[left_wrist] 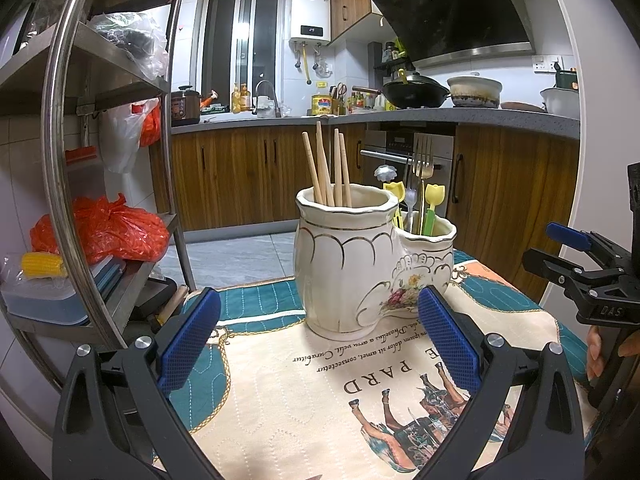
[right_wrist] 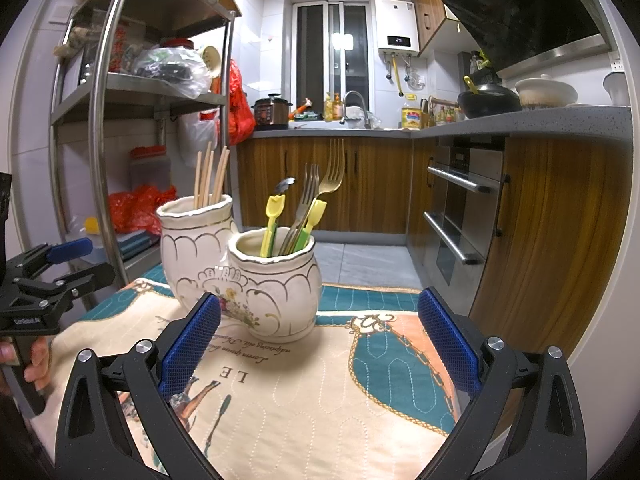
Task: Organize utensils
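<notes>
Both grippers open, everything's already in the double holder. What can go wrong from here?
1. The forks and chopsticks lean loosely, well above the holder rims; reaching in with either open gripper, left gripper or right gripper, might knock them out.
2. The holder sits on a quilted cloth, near the table's far edge; a sideways bump might slide or tip it.
3. Both grippers flank it closely, so they could collide.

I get bright, even overhead light, a soft shadow under the ceramic holder [right_wrist: 276, 280], lamp glare on the dark window [right_wrist: 342, 42] at upper centre, sharp focus, heavy fisheye bending with black corners.
</notes>
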{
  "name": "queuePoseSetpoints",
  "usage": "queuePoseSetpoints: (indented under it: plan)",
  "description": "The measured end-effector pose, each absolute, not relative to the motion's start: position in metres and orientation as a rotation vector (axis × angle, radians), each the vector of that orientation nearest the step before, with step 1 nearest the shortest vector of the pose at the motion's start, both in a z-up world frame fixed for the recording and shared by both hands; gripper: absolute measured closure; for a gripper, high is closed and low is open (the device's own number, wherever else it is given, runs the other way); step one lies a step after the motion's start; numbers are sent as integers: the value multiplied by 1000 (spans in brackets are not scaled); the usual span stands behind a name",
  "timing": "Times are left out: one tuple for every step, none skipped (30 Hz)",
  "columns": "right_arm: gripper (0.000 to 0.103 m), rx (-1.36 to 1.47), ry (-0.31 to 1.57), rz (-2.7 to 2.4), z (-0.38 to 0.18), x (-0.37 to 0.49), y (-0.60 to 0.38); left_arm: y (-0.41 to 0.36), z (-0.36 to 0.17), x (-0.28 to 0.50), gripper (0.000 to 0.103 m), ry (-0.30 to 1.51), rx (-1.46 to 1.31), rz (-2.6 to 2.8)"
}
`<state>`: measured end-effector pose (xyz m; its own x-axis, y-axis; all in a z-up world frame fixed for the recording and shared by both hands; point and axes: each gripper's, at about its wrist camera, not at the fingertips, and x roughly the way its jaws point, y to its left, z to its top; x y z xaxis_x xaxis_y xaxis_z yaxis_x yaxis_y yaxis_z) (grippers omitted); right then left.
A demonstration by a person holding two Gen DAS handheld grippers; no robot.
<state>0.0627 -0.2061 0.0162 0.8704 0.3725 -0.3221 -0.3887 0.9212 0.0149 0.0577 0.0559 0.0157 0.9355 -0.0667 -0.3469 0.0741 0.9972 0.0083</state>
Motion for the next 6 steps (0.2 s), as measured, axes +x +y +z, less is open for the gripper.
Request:
queuePoseSetpoints:
  plan:
    - [5, -51, 327, 398, 16, 63, -206, 56, 16, 58, 6, 355, 21, -69]
    - [5, -51, 327, 398, 16, 63, -206, 57, 16, 58, 6, 356, 21, -65]
    - [5, -52, 327, 398, 16, 63, -206, 57, 17, 58, 6, 355, 20, -64]
    - [5, -52, 326, 398, 16, 63, -206, 57, 17, 57, 6, 352, 21, -64]
    - [5, -50, 326, 398, 16, 63, -207, 56, 17, 57, 6, 350, 21, -64]
    - [5, -49, 328, 397, 16, 63, -206, 56, 17, 57, 6, 349, 22, -64]
